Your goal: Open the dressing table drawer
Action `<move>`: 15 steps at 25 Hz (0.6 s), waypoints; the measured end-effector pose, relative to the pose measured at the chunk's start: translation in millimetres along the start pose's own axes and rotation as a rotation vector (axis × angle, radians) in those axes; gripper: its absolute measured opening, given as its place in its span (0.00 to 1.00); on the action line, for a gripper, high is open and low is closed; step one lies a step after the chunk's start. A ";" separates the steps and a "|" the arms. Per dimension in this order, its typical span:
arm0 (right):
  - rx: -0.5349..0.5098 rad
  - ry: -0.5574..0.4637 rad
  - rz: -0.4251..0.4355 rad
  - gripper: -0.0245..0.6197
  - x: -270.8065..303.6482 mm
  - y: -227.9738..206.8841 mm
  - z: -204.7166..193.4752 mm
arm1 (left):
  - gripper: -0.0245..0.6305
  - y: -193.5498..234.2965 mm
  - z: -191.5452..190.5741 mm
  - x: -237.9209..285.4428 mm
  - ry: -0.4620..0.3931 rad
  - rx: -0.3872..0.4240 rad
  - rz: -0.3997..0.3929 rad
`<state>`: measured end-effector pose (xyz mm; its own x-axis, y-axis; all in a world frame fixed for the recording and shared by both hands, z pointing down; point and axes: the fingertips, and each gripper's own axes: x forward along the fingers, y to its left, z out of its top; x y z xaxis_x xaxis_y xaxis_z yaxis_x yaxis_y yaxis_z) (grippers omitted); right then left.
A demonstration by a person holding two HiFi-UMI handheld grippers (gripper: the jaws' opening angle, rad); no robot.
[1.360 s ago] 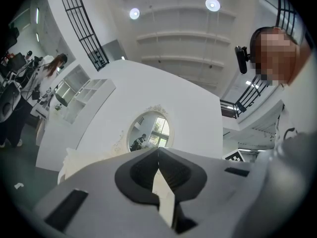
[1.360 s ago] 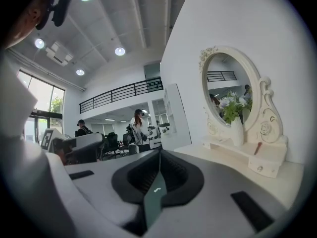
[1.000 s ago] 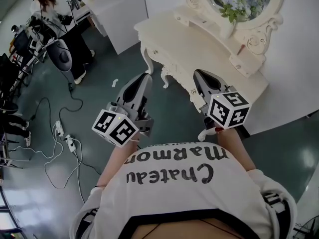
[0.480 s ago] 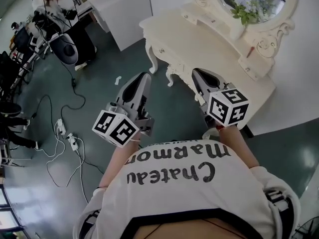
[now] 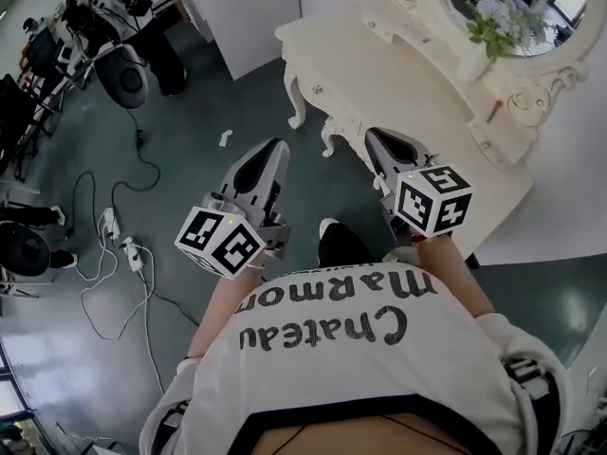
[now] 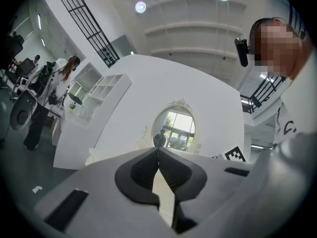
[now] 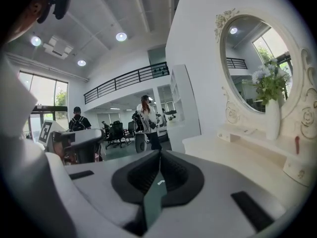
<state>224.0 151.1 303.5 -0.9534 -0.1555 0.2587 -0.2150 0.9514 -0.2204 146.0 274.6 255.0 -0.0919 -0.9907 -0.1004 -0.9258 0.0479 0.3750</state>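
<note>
Left gripper (image 5: pixel 274 146) and right gripper (image 5: pixel 373 136) stay clenched and empty before the dressing table (image 5: pixel 398 69), which has shifted right. Its front drawer (image 5: pixel 319 90) remains closed.

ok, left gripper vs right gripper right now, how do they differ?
The left gripper hangs over the dark floor; the right gripper's tip overlaps the dressing table's front in the head view. The left gripper faces the oval mirror head-on; the right gripper sees it off to its right. Both have fingers shut, holding nothing.
</note>
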 end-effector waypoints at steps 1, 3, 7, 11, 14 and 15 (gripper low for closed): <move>0.002 0.000 -0.001 0.08 7.2 -6.6 2.6 | 0.07 6.0 1.0 5.8 0.000 -0.001 0.005; 0.001 -0.004 0.002 0.08 22.6 -17.3 9.9 | 0.07 20.2 4.7 17.3 0.003 0.003 0.024; -0.006 -0.015 0.014 0.08 52.7 -31.8 26.9 | 0.07 46.1 21.9 36.7 -0.026 0.011 0.055; -0.016 -0.033 0.017 0.08 76.6 -50.0 50.0 | 0.07 64.3 35.6 67.3 -0.046 0.007 0.050; -0.014 -0.040 0.005 0.08 91.6 -70.8 63.6 | 0.07 72.4 42.5 93.6 -0.061 -0.008 0.024; -0.011 -0.042 0.002 0.08 96.7 -78.2 67.7 | 0.07 75.3 44.1 101.9 -0.065 -0.011 0.018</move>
<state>134.3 43.7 282.1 -0.9618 -0.1649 0.2184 -0.2114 0.9546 -0.2100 50.7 182.8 232.4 -0.1328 -0.9792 -0.1533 -0.9197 0.0641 0.3873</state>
